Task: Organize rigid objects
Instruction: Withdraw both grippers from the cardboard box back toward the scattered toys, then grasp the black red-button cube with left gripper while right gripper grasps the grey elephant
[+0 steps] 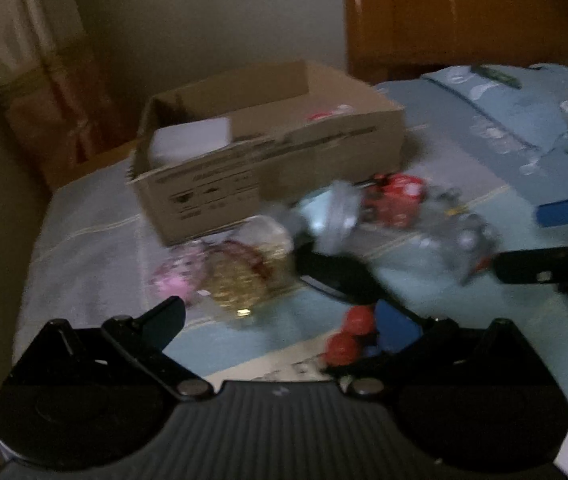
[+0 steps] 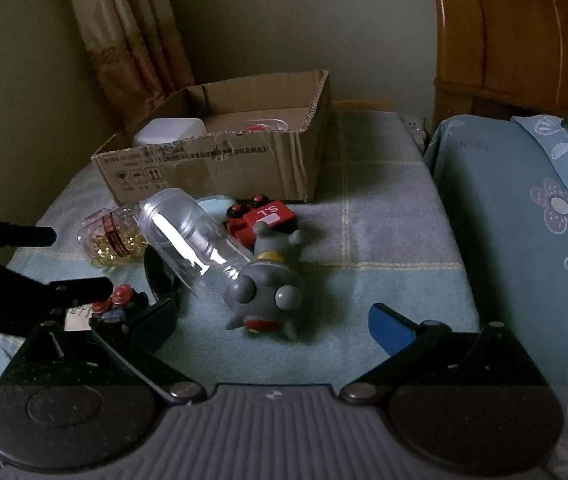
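Note:
An open cardboard box (image 2: 220, 168) stands at the back of the bed and holds a white container (image 2: 168, 130). In front of it lie a clear plastic jar (image 2: 192, 236), a jar of gold beads (image 2: 110, 240), a red toy truck (image 2: 262, 220), a grey big-eyed figure (image 2: 268, 288) and a small red toy (image 2: 122, 296). My right gripper (image 2: 274, 320) is open, its fingers on either side of the grey figure, just short of it. My left gripper (image 1: 284, 318) is open above the small red toy (image 1: 349, 336); its view is blurred. The box (image 1: 268, 160) and bead jar (image 1: 240, 276) show there too.
The bed has a blue-grey checked blanket (image 2: 383, 208). A blue floral pillow (image 2: 523, 200) lies on the right. A wooden headboard (image 2: 515, 32) and a curtain (image 2: 124, 36) stand behind. A black round object (image 2: 156, 276) lies under the clear jar.

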{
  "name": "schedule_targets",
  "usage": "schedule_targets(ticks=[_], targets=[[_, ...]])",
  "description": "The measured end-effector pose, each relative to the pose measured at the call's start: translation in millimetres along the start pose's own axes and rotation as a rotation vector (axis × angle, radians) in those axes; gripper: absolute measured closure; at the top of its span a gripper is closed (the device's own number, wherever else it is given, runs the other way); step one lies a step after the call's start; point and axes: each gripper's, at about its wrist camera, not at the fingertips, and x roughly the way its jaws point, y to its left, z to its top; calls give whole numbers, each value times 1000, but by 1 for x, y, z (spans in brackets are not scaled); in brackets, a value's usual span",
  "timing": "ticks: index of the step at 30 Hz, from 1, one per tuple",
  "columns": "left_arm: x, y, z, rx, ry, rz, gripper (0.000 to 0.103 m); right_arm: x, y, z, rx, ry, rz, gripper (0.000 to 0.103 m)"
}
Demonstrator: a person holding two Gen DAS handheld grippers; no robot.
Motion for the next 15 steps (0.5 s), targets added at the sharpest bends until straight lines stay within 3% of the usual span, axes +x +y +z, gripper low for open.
schedule_targets(ticks=[4,7,15], targets=[[7,-15,3,-3,2,-45,2,5,-2,0,-32,4,3,0],[20,-22,0,-24,30,-34,2,8,-6,0,-40,9,-4,0],[26,-15,-22,-58,102,-29,2,10,-10,4,-142,-3,109,0]])
